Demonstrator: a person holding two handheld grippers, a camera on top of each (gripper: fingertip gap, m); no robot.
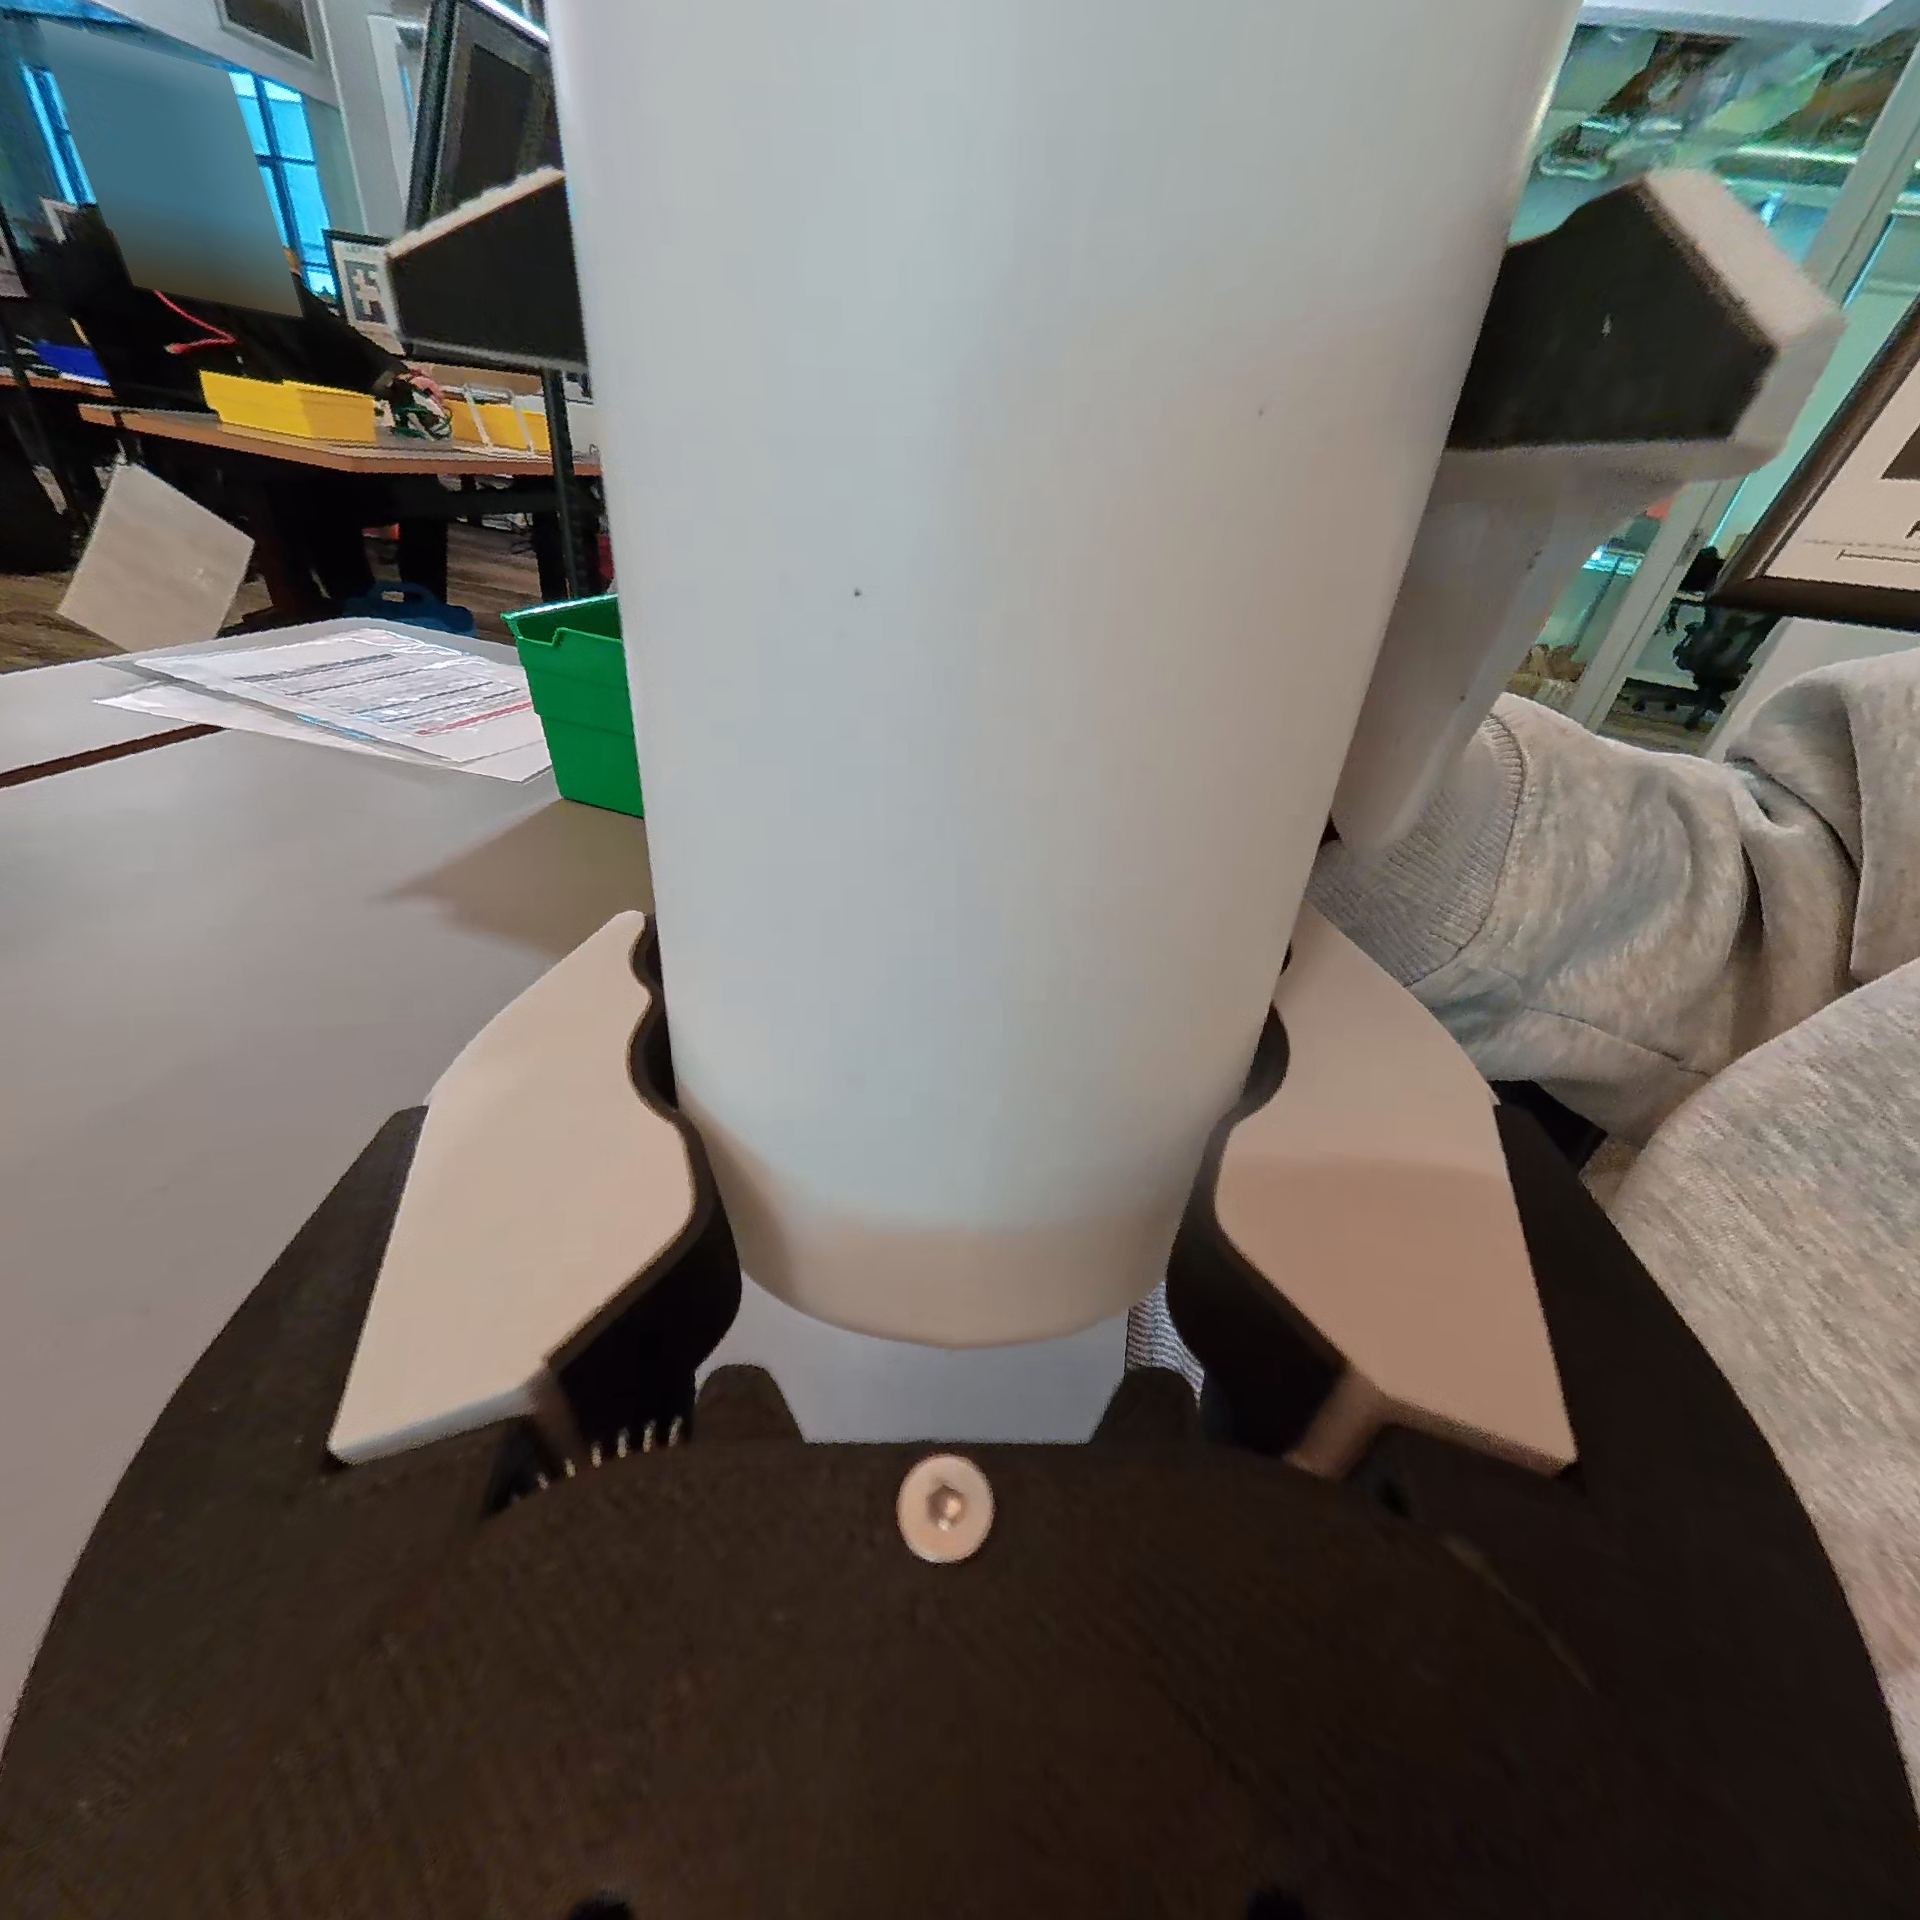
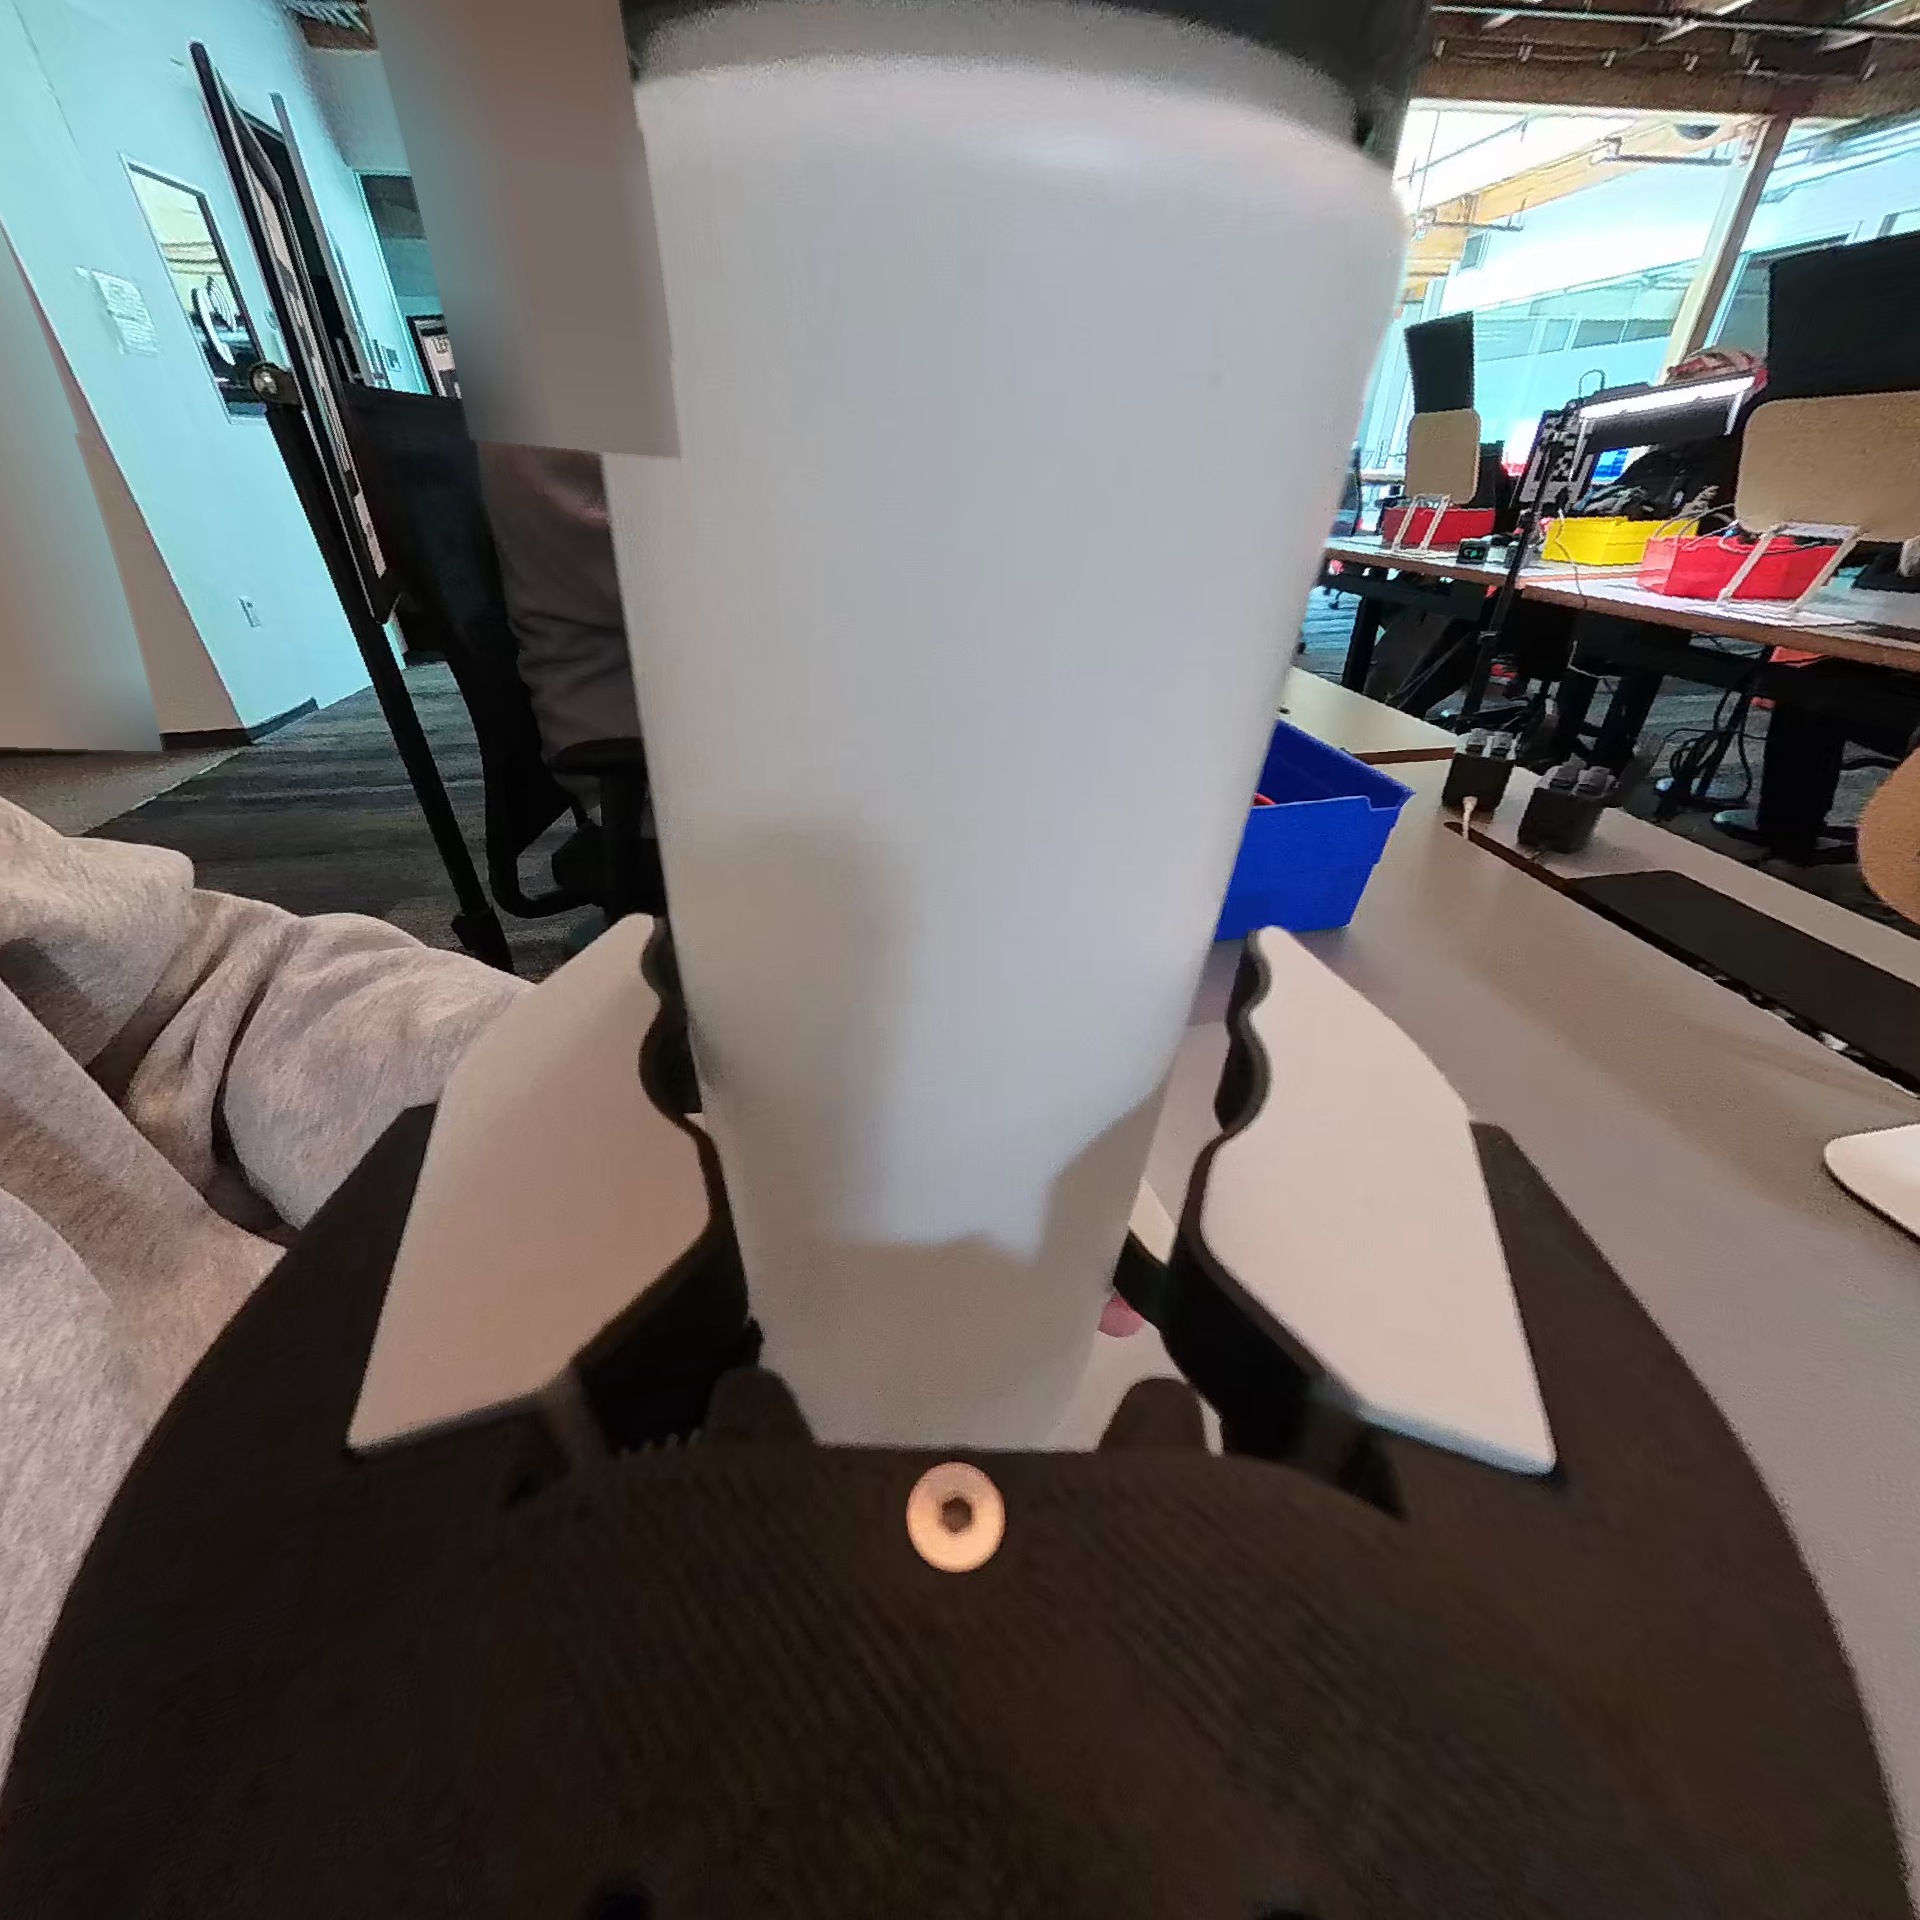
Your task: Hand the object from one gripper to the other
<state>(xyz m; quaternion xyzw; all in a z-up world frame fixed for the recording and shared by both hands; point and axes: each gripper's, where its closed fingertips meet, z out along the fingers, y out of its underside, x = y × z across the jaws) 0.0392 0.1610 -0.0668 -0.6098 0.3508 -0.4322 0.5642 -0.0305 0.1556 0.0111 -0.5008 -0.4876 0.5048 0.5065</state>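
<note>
The left gripper (image 1: 961, 1049) squeezed the white tumbler (image 1: 966, 623) tight, while the right gripper (image 2: 951, 1049) sat loose around it.

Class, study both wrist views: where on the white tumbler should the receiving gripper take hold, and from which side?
Probably the wider upper body of the white tumbler. The left gripper already clamps the narrow base, so only the upper wall is free. Come from the opposite side, fingers straddling the round wall, as the right gripper appears to be doing.
</note>
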